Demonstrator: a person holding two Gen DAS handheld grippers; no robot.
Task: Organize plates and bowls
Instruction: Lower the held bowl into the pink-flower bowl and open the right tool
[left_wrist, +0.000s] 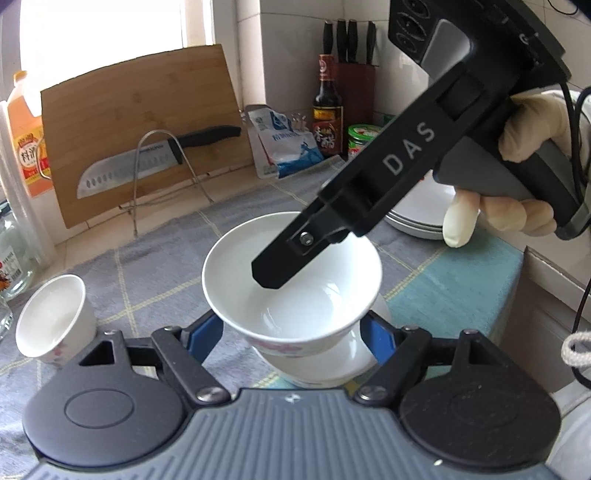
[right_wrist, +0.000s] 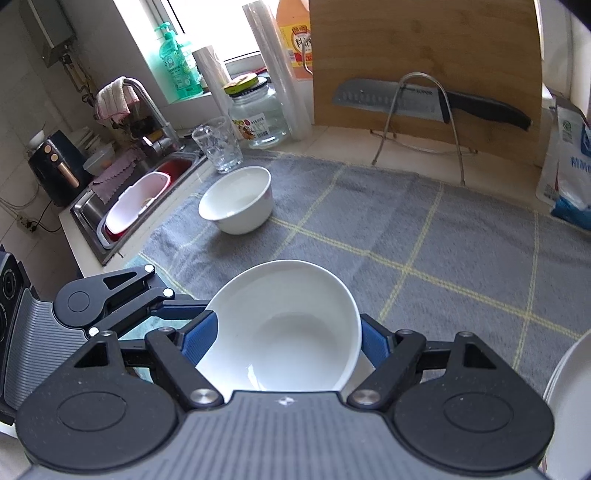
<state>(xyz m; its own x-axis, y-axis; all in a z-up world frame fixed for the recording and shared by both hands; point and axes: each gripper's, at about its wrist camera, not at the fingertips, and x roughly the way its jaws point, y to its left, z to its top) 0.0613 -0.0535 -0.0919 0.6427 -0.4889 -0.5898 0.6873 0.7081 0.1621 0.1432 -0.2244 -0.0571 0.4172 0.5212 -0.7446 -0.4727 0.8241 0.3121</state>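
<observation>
Two grippers' fingers (left_wrist: 201, 338) each clamping a white bowl (left_wrist: 291, 273), grey checked mat (right_wrist: 424, 236), possibly tiled kitchen counter

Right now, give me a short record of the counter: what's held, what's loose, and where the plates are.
held: bowl, white, lifted over the cloth
left gripper: shut, pads on either side of the bowl
right gripper: shut on the same bowl
underneath: second bowl nested below it
loose: another bowl, alone on the grey cloth
plates: white stack, on the right side
behind: knife on a rack against the cutting board
</observation>
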